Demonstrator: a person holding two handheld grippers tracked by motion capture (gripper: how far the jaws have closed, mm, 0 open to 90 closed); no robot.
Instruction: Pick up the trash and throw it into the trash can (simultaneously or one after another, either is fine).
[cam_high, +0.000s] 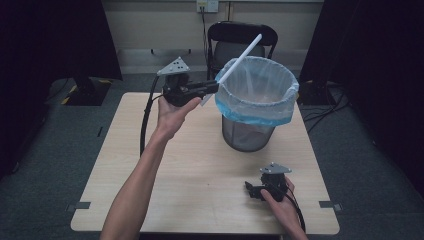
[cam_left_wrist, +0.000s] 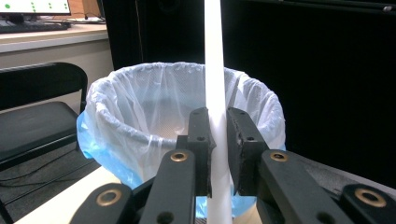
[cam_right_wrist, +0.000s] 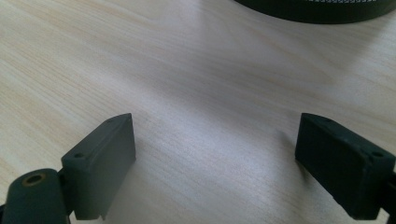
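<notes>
A long white tube (cam_high: 243, 54) slants up over the rim of a wire bin lined with a pale blue bag (cam_high: 257, 92). My left gripper (cam_high: 214, 87) is shut on the tube's lower part, held in the air beside the bin's left rim. In the left gripper view the white tube (cam_left_wrist: 215, 70) runs straight up between the two black jaws of my left gripper (cam_left_wrist: 217, 135), with the lined bin (cam_left_wrist: 154, 107) just beyond. My right gripper (cam_high: 250, 190) rests low near the table's front right, its own view showing it (cam_right_wrist: 215, 156) open with bare wood between the jaws.
The light wooden table (cam_high: 200, 170) has free room at its middle and left. A black folding chair (cam_high: 240, 37) stands behind the bin, seen too as a black chair (cam_left_wrist: 32, 116). Dark curtains flank the area. The bin's dark base (cam_right_wrist: 322, 9) edges the right gripper view.
</notes>
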